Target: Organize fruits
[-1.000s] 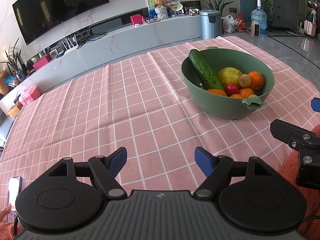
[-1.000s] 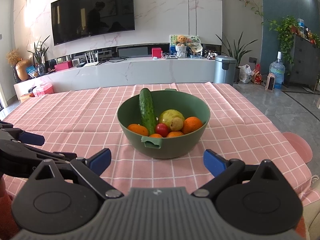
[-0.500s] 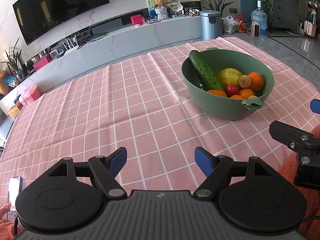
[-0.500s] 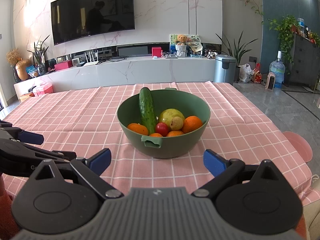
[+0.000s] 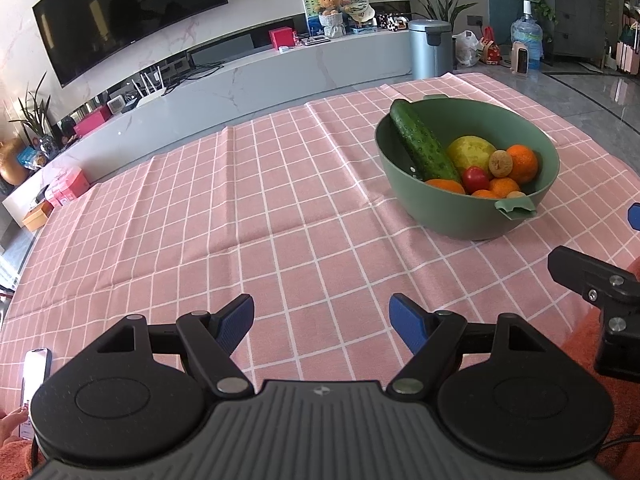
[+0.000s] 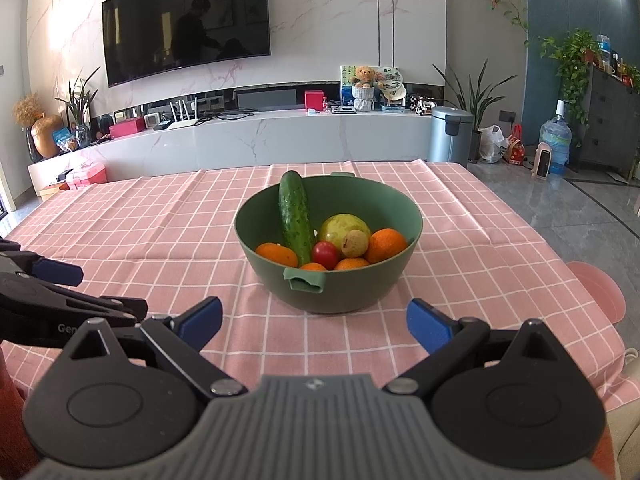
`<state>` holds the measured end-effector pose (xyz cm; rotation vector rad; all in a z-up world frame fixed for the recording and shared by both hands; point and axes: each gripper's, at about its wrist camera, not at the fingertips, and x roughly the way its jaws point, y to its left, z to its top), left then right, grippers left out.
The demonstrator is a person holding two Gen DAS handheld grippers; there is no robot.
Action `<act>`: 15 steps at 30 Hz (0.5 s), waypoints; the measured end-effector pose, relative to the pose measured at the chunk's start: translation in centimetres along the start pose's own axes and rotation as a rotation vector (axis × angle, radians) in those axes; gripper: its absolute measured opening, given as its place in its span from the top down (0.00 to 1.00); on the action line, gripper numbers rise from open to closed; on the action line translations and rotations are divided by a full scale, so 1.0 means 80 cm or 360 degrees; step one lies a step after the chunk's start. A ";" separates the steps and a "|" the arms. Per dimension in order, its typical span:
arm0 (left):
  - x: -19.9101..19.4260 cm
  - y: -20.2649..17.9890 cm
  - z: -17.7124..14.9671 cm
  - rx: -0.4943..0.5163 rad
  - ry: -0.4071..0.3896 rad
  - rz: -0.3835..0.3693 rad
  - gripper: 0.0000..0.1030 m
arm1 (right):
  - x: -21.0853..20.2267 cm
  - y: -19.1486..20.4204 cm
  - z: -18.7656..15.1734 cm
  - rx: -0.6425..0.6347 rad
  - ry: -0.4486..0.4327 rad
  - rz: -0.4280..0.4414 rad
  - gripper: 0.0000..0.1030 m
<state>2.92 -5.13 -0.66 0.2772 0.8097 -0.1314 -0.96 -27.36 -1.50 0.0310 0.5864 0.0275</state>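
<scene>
A green bowl (image 6: 360,292) (image 5: 460,216) stands on the pink checked tablecloth (image 5: 240,208). In it lie a cucumber (image 6: 295,216) (image 5: 422,148) leaning on the rim, a yellow-green round fruit (image 6: 340,226), a kiwi (image 6: 355,243), a small red tomato (image 6: 325,254) and several oranges (image 6: 386,245). My right gripper (image 6: 314,322) is open just in front of the bowl, holding nothing. My left gripper (image 5: 322,320) is open over bare cloth, left of and nearer than the bowl. The right gripper's finger (image 5: 588,276) shows at the left view's right edge.
A phone (image 5: 34,376) held by a hand sits at the lower left. A pink stool (image 6: 600,292) stands beside the table's right edge. Behind the table runs a white marble TV bench (image 6: 260,136) with a bin (image 6: 450,136) at its end.
Both views have crept slightly towards the bowl; the grippers stay open and the fruit has not moved.
</scene>
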 end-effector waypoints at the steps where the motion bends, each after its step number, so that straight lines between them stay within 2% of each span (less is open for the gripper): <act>1: 0.000 0.001 0.000 0.0000 -0.0001 0.0000 0.12 | 0.000 0.000 0.000 0.0000 0.0000 0.0000 0.08; 15: 0.000 0.006 0.000 -0.0009 -0.0005 -0.0003 0.12 | 0.001 0.000 0.000 -0.0003 0.0005 -0.0005 0.08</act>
